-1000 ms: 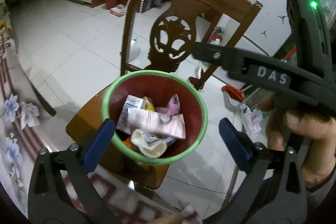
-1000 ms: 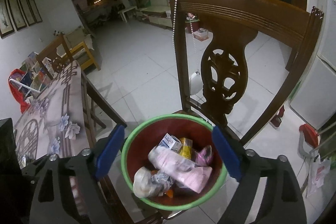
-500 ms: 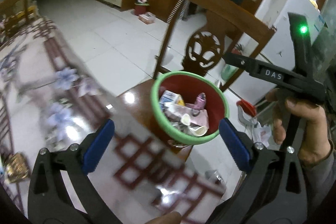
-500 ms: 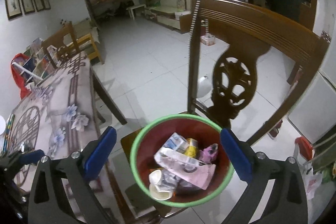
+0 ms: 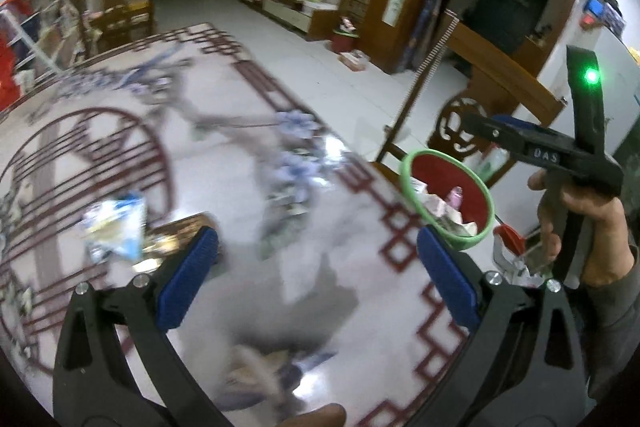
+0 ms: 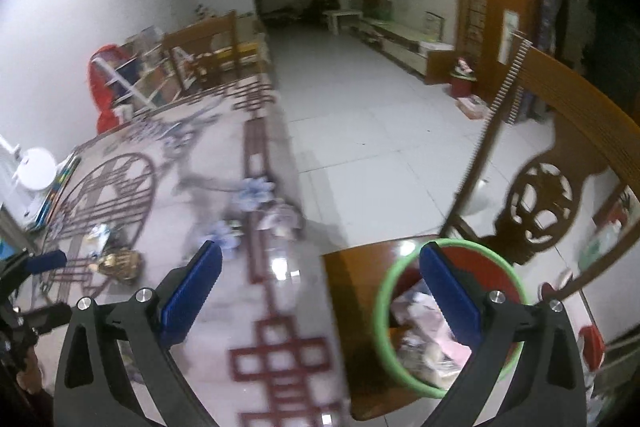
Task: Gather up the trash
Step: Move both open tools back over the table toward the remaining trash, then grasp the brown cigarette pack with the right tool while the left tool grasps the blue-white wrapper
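On the right gripper (image 5: 520,143), "DAS" shows in white letters. Beside the counter (image 5: 240,187), a green-rimmed red bin (image 6: 448,315) of crumpled wrappers (image 6: 420,331) sits on a wooden chair (image 6: 560,163). Both the right gripper's jaws and those of the left gripper (image 5: 316,271) stand wide, gripping nothing.

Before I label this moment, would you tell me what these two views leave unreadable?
- Left wrist view: the wrappers on the table are motion-smeared; print unreadable.
- Left wrist view: the near-edge litter is only a blur.
- Right wrist view: the bin contents are partly hidden behind the right gripper finger.
- Right wrist view: the left gripper is cut by the frame edge.
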`<state>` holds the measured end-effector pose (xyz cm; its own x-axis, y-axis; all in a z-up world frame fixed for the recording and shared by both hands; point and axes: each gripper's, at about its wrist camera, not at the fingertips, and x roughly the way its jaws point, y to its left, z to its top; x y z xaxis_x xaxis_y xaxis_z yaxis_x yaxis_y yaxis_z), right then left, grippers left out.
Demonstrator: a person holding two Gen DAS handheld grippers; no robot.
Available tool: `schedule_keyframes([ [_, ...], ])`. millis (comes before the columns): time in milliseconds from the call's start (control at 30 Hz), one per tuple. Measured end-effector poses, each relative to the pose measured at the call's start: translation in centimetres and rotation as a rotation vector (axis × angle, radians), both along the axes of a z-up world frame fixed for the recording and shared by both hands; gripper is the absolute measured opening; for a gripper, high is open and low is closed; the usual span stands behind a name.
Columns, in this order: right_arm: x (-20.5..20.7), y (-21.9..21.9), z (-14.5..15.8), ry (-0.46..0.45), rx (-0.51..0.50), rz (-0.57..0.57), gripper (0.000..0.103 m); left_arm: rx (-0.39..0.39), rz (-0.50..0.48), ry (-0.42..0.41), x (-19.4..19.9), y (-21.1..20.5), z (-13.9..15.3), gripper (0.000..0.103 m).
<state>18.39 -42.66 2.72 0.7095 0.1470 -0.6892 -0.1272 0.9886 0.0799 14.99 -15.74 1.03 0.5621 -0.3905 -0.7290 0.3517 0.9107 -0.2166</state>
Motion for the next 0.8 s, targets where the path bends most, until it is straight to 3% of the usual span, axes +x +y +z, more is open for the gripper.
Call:
schedule_keyframes([
  [400,0.4,12.0,-1.0,0.018,-0.061,0.250,0.096,-0.007,0.171,0.000,-0.1,10.0,0.0,0.098],
  [800,0.3,20.7,-5.5,0.031,-0.267,0.522,0.096,-0.083,0.295,0.077,1.0,16.4,-3.0,0.098],
])
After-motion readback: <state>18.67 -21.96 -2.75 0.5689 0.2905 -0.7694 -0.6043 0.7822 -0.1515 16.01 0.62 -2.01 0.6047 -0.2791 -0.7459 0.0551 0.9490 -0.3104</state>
